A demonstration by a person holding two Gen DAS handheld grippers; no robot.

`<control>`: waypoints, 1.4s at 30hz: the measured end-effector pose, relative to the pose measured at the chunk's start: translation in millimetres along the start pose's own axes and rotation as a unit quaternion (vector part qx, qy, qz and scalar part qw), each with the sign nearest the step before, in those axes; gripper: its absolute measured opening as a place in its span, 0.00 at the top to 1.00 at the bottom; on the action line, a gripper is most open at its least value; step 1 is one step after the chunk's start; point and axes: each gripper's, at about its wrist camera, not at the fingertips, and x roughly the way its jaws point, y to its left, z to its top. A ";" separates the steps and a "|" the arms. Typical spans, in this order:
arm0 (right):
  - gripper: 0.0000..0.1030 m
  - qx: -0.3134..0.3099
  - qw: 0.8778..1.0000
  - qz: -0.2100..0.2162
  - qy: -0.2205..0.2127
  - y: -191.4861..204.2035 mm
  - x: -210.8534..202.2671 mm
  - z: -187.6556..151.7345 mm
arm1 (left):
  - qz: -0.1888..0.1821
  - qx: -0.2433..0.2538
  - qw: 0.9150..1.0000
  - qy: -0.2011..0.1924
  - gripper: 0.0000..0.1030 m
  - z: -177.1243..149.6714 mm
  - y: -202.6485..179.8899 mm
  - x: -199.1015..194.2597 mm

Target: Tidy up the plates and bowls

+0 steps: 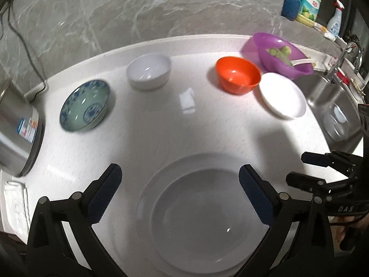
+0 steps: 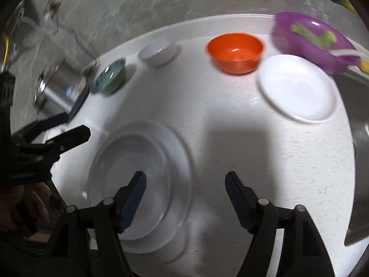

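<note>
A large white plate [image 1: 196,214] lies on the white counter at the near edge, under my open, empty left gripper [image 1: 180,180]; it also shows in the right wrist view [image 2: 138,180]. My right gripper [image 2: 185,184] is open and empty, just right of that plate. Farther back stand a blue-patterned bowl [image 1: 84,106], a white bowl [image 1: 148,71], an orange bowl [image 1: 237,73] and a small white plate [image 1: 282,95]. In the right wrist view they show too: patterned bowl [image 2: 109,77], white bowl [image 2: 158,50], orange bowl [image 2: 235,52], small plate [image 2: 297,87].
A purple bowl [image 1: 279,54] with green food and a white spoon sits at the back right. A steel sink [image 1: 332,106] with a tap lies right. A steel pot [image 1: 16,129] and folded cloth [image 1: 16,205] are left. Bottles stand at the back right.
</note>
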 end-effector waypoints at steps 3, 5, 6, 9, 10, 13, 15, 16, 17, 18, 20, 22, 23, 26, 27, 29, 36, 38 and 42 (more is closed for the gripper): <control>0.27 0.021 1.000 -0.006 -0.013 -22.1 -13.2 3.4 | -0.005 0.013 1.000 -0.002 0.00 13.2 -19.2 2.1; 0.27 0.029 0.999 -0.011 -0.020 -32.6 -20.0 5.4 | -0.009 0.020 1.000 -0.002 0.00 22.7 -33.3 5.3; 0.27 0.033 0.999 -0.012 -0.023 -36.1 -22.3 6.4 | -0.009 0.023 1.000 -0.001 0.00 26.0 -38.8 6.7; 0.27 0.046 0.998 -0.010 -0.033 -52.8 -31.7 8.0 | -0.001 0.031 1.000 0.004 0.00 35.7 -56.3 12.5; 0.27 0.049 0.998 -0.008 -0.036 -60.6 -34.9 8.7 | 0.004 0.032 0.999 0.008 0.00 38.6 -59.8 16.7; 0.27 0.059 0.997 -0.003 -0.044 -76.8 -40.3 10.4 | 0.006 0.026 0.999 0.019 0.00 47.9 -76.4 26.4; 0.27 0.067 0.996 0.004 -0.050 -91.9 -45.0 13.1 | 0.003 0.023 0.999 0.023 0.01 52.2 -84.1 32.6; 0.27 0.073 0.996 0.007 -0.054 -101.7 -47.3 15.8 | 0.004 0.022 0.999 0.025 0.01 53.8 -87.3 35.1; 0.27 0.078 0.995 0.008 -0.057 -108.6 -49.3 17.2 | 0.008 0.020 0.999 0.027 0.01 56.8 -92.4 40.2; 0.27 0.081 0.995 0.010 -0.061 -116.1 -51.0 19.7 | 0.010 0.017 0.999 0.029 0.01 58.3 -94.9 42.6; 0.27 0.090 0.993 0.016 -0.071 -132.5 -53.6 25.9 | 0.010 0.015 0.999 0.031 0.01 64.9 -104.0 52.9; 0.27 0.102 0.991 0.021 -0.079 -150.4 -54.1 34.0 | 0.013 0.013 0.999 0.038 0.06 69.9 -110.1 64.7; 0.27 0.107 0.991 0.023 -0.082 -156.9 -53.4 37.2 | 0.013 0.012 0.999 0.046 0.09 74.4 -115.3 74.4; 0.31 0.122 0.988 0.032 -0.087 -179.6 -48.4 50.6 | -0.001 0.005 0.998 0.059 0.23 83.8 -126.4 98.8; 0.33 0.126 0.988 0.034 -0.088 -186.4 -46.3 54.7 | -0.009 -0.001 0.998 0.064 0.29 86.3 -128.6 106.4; 0.39 0.133 0.987 0.037 -0.085 -197.8 -39.1 62.6 | -0.020 -0.010 0.997 0.074 0.37 90.9 -131.6 123.0; 0.52 0.156 0.984 0.051 -0.064 -227.0 -12.0 79.1 | -0.077 -0.036 0.991 0.104 0.58 102.0 -149.8 167.6; 0.53 0.158 0.984 0.058 -0.058 -231.1 -5.5 82.8 | -0.087 -0.036 0.990 0.109 0.63 105.3 -156.8 176.9; 0.56 0.159 0.984 0.066 -0.049 -234.6 5.4 88.5 | -0.079 -0.044 0.989 0.117 0.69 111.5 -164.8 193.6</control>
